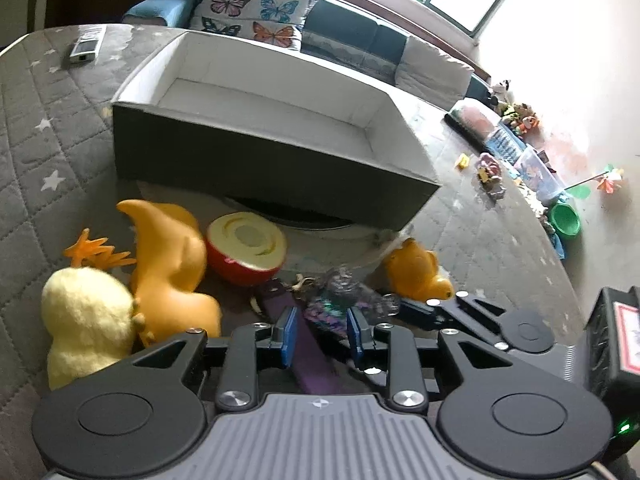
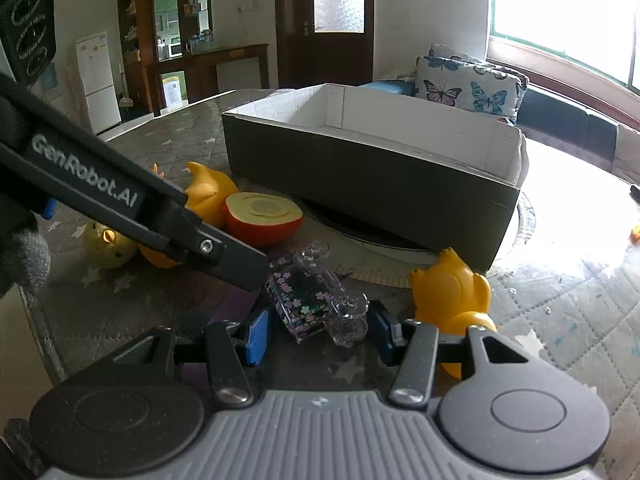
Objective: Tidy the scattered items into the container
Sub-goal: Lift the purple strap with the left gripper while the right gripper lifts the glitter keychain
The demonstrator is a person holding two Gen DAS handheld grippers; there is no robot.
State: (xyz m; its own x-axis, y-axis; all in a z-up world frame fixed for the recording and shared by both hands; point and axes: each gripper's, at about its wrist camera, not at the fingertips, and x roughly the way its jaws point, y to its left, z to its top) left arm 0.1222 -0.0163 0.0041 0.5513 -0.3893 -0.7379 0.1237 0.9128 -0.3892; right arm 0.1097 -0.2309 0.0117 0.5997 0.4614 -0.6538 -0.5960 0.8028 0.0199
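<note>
Toys are lying scattered on the quilted bench [image 1: 48, 128] just in front of the box [image 1: 256, 168], which is standing open and looking bare inside. Nearest the claws is a clear glitter case [image 2: 308, 296] on a purple strap [image 1: 312, 356]. Around it are lying a half apple [image 1: 246, 248], a large orange duck [image 1: 168, 264], a yellow plush chick [image 1: 84, 320] and a small orange duck [image 2: 452, 292].

Both claws are spreading wide and holding nothing. The right claw [image 2: 320, 332] is straddling the near end of the case; the left claw [image 1: 322, 332] is hovering over the strap and case from the other side, its arm crossing the right view.

The step in hand is probably picking up the case. To do it well, only one claw should be closing on it, so the left one ought to be backing off. The right pads should be squeezing the flat long sides squarely, low enough not to slip on the smooth plastic, and keeping clear of the strap. Lifting should be going straight up, then over the near wall.
</note>
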